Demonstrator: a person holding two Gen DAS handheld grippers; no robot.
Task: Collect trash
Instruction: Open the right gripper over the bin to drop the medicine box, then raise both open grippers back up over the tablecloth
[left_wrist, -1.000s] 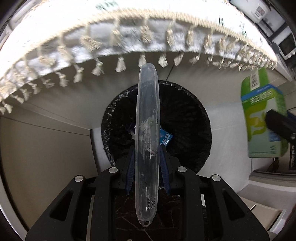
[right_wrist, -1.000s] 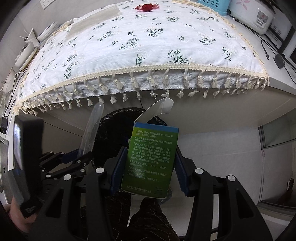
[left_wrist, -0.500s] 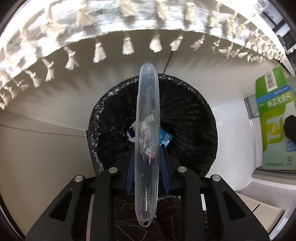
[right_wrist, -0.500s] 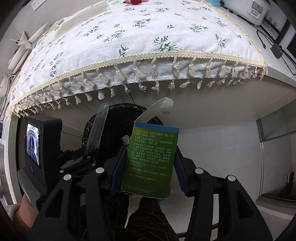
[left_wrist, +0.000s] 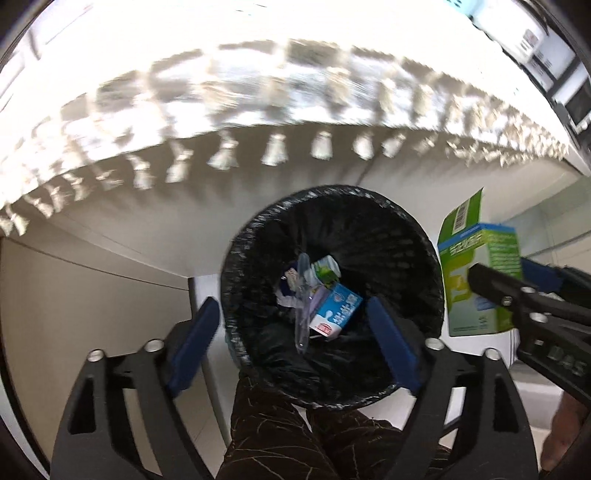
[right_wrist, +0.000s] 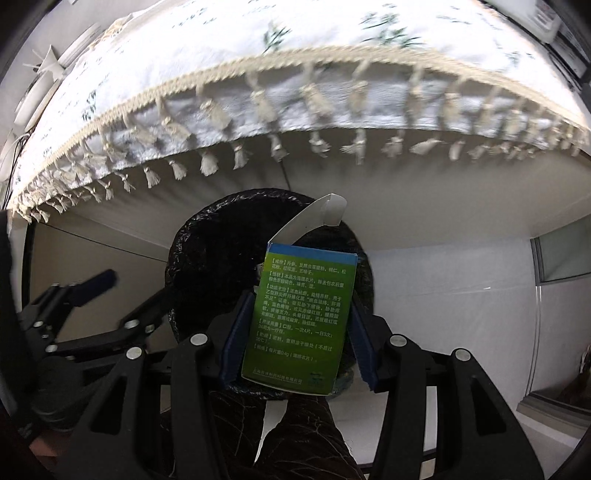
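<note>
The trash bin (left_wrist: 332, 310), lined with a black bag, stands on the floor just in front of the table's fringed tablecloth (left_wrist: 273, 122), whose tassels hang above the bin's far rim. White floor lies open to the right of the bin; a pale panel closes the left side.

Left gripper (left_wrist: 295, 332) points steeply down over the bin mouth. Its jaws have just been opening and now stand wide, with nothing between them. The clear plastic case (left_wrist: 302, 306) lies inside the bin among a blue-and-white carton (left_wrist: 334, 312) and other litter.

Right gripper (right_wrist: 295, 332) also points steeply down, its 2 blue pads pressed on the sides of the green box (right_wrist: 301, 317), top flap open, held above the bin's near rim.
</note>
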